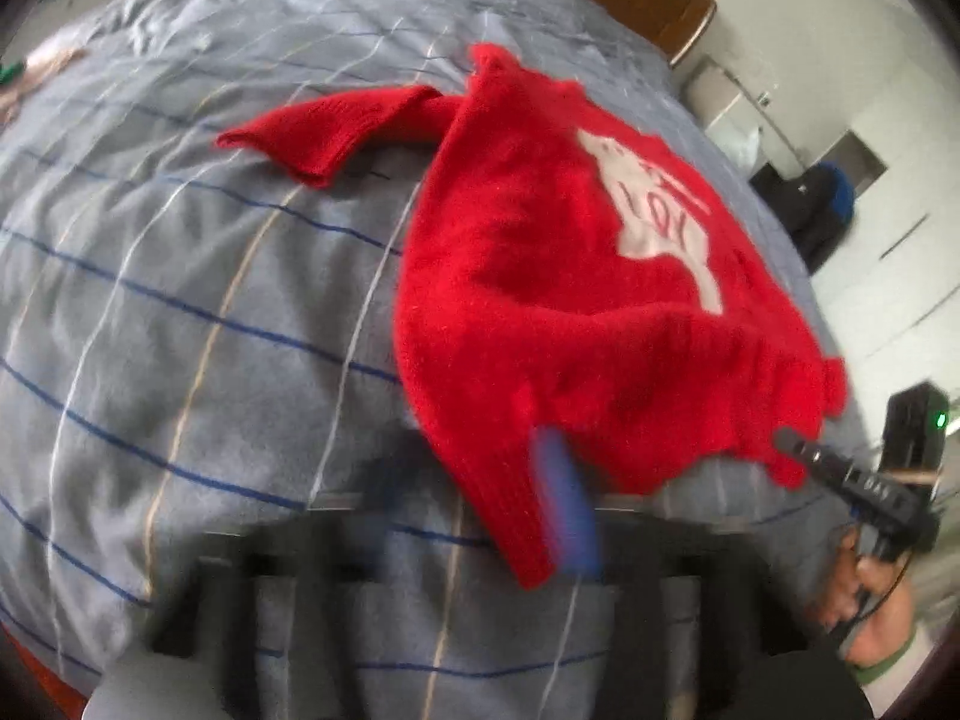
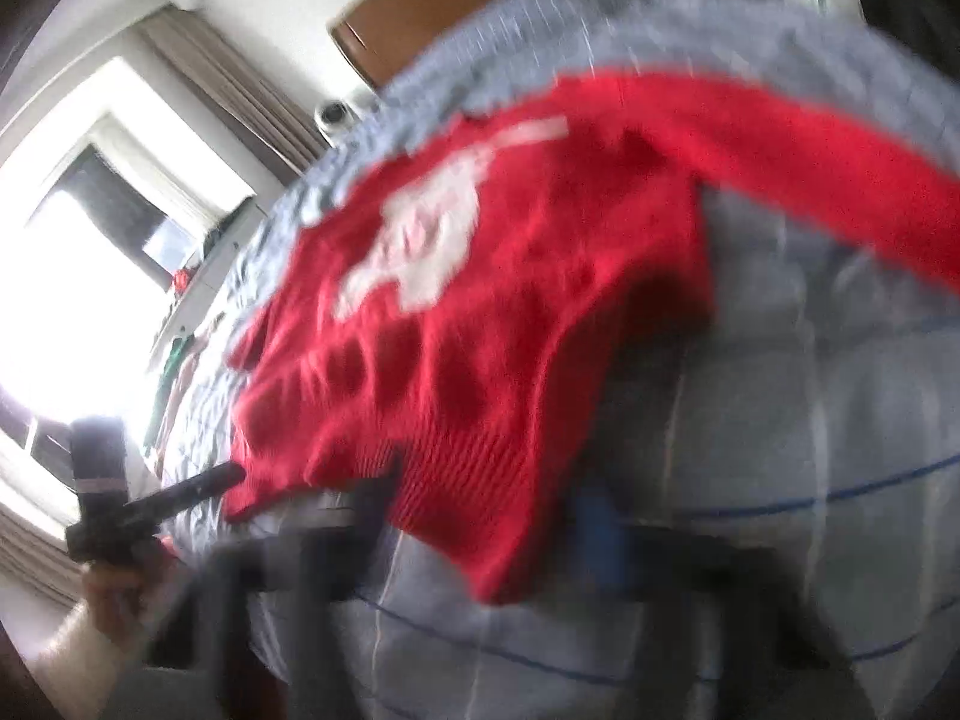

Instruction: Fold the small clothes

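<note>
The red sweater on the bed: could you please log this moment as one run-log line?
item: red sweater | on: striped bedcover | state: unfolded, one sleeve spread | left tongs: at hem | right tongs: at hem | grip: unclear, blurred

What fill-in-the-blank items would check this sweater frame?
1. The sweater is coloured ____.
2. It lies on a grey checked ____.
3. The motif on its front is coloured ____.
4. In the left wrist view, one sleeve stretches toward the image's ____ side.

Missing words: red; bedspread; white; left
</note>
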A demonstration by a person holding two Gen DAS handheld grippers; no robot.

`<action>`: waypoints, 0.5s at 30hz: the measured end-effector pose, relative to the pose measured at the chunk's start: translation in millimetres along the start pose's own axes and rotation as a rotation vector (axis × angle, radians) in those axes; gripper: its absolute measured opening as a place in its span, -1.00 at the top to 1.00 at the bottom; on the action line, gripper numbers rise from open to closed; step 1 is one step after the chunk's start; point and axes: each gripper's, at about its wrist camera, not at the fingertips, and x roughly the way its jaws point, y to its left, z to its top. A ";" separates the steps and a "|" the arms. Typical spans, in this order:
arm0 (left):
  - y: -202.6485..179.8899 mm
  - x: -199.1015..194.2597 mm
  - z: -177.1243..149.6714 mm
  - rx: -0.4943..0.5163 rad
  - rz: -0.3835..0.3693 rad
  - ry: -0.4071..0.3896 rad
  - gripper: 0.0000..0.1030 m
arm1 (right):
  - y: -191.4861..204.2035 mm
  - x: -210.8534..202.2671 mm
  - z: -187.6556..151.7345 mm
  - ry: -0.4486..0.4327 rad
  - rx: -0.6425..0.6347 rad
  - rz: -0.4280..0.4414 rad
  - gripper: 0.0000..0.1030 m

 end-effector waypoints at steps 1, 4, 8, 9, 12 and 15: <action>1.7 -0.4 1.2 -0.006 -0.020 0.014 0.93 | 3.8 -6.7 -2.8 0.001 -0.023 -0.013 0.92; -5.2 -20.1 -8.2 0.031 -0.047 0.033 0.96 | 9.4 -36.7 -12.0 0.001 -0.055 -0.010 0.92; -17.8 -54.6 -28.7 0.095 -0.066 0.066 0.97 | 7.6 -87.7 -36.8 0.025 -0.030 -0.016 0.93; -19.9 -59.1 -35.8 0.110 -0.046 0.080 0.97 | 5.5 -94.0 -40.7 0.032 -0.021 -0.020 0.93; -20.8 -55.7 -58.5 0.132 0.036 0.125 0.97 | 1.9 -98.6 -63.3 0.073 0.009 -0.047 0.93; -17.7 -30.9 -77.7 0.131 0.129 0.158 0.97 | -9.4 -74.7 -88.6 0.128 0.017 -0.122 0.93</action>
